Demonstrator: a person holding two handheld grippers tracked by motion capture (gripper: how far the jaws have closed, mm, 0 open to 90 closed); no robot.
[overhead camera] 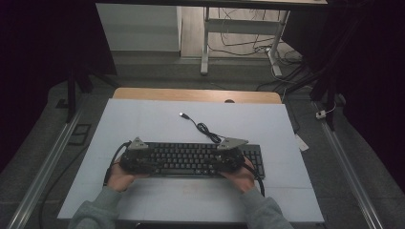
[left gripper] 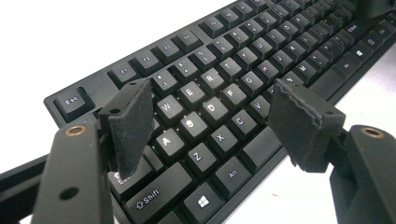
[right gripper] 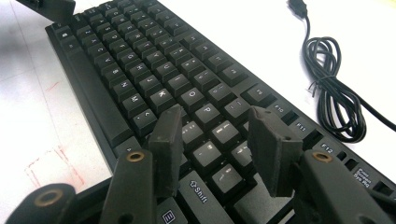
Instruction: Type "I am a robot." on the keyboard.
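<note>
High view: a black keyboard lies across the near middle of a white table, its long side toward the person. The left gripper sits over the keyboard's left end and the right gripper over its right-hand part, each held by a hand coming in from the bottom edge. The keyboard's cable runs from the rear edge in a loose coil toward the far side, ending in a USB plug. Beyond the table stand desk legs with floor wiring.

Left gripper view: the jaws stand wide apart, released, holding nothing; they hover over the letter keys at the keyboard's left end, and one pad covers part of the keys beside the Shift key.

Right gripper view: the jaws are likewise parted and empty above the keyboard's right-hand keys. The coiled cable lies on the table just past the function row.
</note>
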